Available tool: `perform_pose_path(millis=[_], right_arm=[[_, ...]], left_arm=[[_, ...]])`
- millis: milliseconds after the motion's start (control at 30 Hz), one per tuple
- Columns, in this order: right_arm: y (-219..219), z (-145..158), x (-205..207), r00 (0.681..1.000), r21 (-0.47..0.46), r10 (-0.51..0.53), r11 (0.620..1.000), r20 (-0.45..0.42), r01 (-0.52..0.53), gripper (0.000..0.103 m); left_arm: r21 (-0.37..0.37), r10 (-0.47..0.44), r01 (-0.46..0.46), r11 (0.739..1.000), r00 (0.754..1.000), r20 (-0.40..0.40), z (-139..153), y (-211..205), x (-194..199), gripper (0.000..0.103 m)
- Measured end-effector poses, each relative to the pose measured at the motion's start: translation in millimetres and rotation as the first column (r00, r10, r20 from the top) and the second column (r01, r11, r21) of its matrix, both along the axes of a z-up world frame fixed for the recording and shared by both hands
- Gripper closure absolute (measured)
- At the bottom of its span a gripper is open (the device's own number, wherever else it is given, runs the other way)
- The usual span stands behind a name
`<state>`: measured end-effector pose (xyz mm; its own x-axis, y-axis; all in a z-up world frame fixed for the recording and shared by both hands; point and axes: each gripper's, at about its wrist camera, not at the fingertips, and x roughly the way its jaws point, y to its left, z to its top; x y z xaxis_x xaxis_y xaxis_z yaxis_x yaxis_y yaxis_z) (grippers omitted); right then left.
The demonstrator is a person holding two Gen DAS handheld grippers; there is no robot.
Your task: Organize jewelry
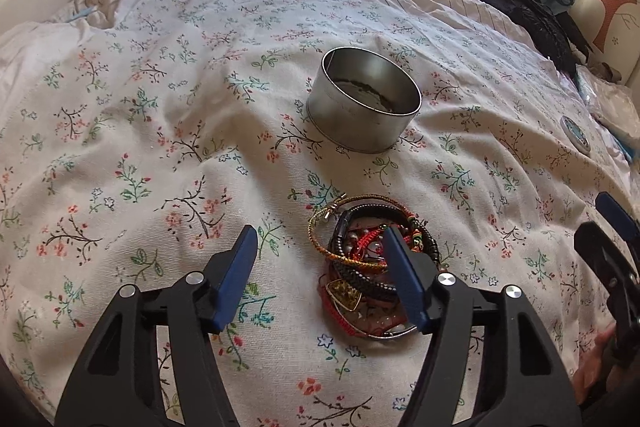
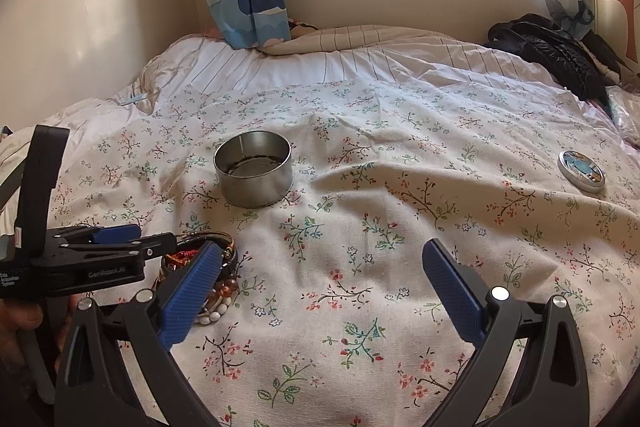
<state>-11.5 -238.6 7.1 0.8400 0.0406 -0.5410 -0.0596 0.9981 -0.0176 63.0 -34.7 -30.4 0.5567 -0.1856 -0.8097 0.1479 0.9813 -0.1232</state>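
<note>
Floral bedspread carries a tangled pile of bracelets, near a lidless round tin. Left gripper is held with jaws apart, one finger over the pile, nothing pinched. Right gripper is seen spread wide, empty. Tin lid lies well apart.

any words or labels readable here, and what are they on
"GenRobot.AI": white print on the side of the left claw body, right wrist view.
Small white lines under it at the frame's left edge, on the same body: the last looks like "System", the rest too small to read.
Round lid on the bedspread: a blue picture, no text legible.
Tin: no print visible.
Wallpaper and curtains: cartoon pictures only, no words.
</note>
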Motion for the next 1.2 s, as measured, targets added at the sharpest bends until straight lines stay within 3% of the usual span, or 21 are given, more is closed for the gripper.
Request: perform_pose_path(millis=[67, 100, 133, 200, 300, 500, 700, 833, 967, 1100, 1133, 1167, 1200], right_arm=[[-1, -1, 1, 1.000, 0.006, 0.000, 1.000, -0.011, 0.000, 0.006], [-2, -2, 2, 1.000, 0.010, 0.000, 1.000, -0.016, 0.001, 0.006], [-2, -3, 2, 1.000, 0.006, -0.001, 1.000, -0.026, 0.001, 0.006], [-1, -5, 4, 0.999, 0.008, -0.001, 1.000, -0.036, 0.001, 0.006], [0, -8, 7, 0.999, 0.008, 0.006, 1.000, -0.051, -0.006, 0.006], [18, -15, 15, 0.990, 0.014, 0.125, 0.992, -0.070, -0.124, 0.006], [61, -24, 30, 0.938, 0.003, 0.319, 0.947, -0.135, -0.322, 0.006], [89, -38, 53, 0.901, 0.051, 0.387, 0.921, -0.194, -0.385, 0.006], [95, -49, 69, 0.865, 0.164, 0.420, 0.907, -0.274, -0.388, 0.006], [97, -61, 81, 0.839, 0.192, 0.421, 0.907, -0.346, -0.375, 0.006], [95, -62, 80, 0.829, 0.203, 0.430, 0.902, -0.356, -0.381, 0.010], [96, -63, 81, 0.824, 0.203, 0.434, 0.901, -0.364, -0.384, 0.026], [96, -63, 81, 0.824, 0.205, 0.433, 0.901, -0.365, -0.383, 0.031]], left_arm=[[-0.045, 0.006, -0.007, 0.999, 1.000, -0.027, -4, 1, 6, 0.048], [-0.062, 0.009, -0.012, 0.998, 0.999, -0.045, -6, 2, 9, 0.056], [-0.074, 0.008, -0.013, 0.997, 0.998, -0.068, -10, 2, 12, 0.071], [-0.097, 0.002, -0.011, 0.995, 0.995, -0.097, -15, 2, 15, 0.083], [-0.093, 0.005, -0.011, 0.996, 0.998, -0.064, -10, 3, 13, 0.097], [-0.148, 0.048, -0.038, 0.988, 0.997, 0.065, 15, 17, 1, 0.100], [-0.187, 0.135, -0.098, 0.978, 0.970, 0.201, 40, 34, -10, 0.100], [-0.194, 0.166, -0.122, 0.973, 0.958, 0.234, 47, 42, -14, 0.100], [-0.171, 0.150, -0.111, 0.979, 0.960, 0.237, 45, 38, -14, 0.100], [-0.163, 0.143, -0.105, 0.981, 0.959, 0.244, 45, 36, -15, 0.100], [-0.164, 0.144, -0.105, 0.981, 0.960, 0.242, 44, 36, -15, 0.100], [-0.166, 0.145, -0.107, 0.980, 0.960, 0.241, 43, 37, -15, 0.100], [-0.168, 0.147, -0.108, 0.980, 0.960, 0.240, 43, 37, -15, 0.100]])
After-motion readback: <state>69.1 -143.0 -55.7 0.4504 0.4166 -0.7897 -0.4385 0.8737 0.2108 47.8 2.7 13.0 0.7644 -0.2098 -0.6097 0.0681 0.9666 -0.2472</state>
